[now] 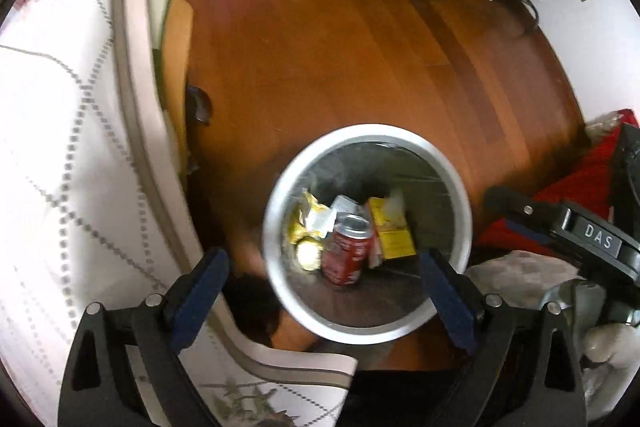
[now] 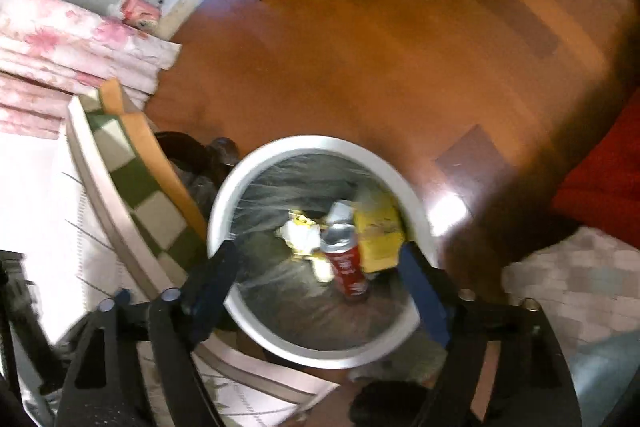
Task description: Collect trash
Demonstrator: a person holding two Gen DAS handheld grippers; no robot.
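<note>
The white bin sits on the wood floor, framed between both spread, empty jaws; inside it lie a yellow box, a red can and wrappers. The drop looks done; next calls for seeking remaining litter.

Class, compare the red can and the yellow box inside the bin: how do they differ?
The can is red and round with a silver top; the box is yellow and flat-sided. The can sits nearer the middle of the bin, the box against its wall. Both rest among wrappers at the bottom.
</note>
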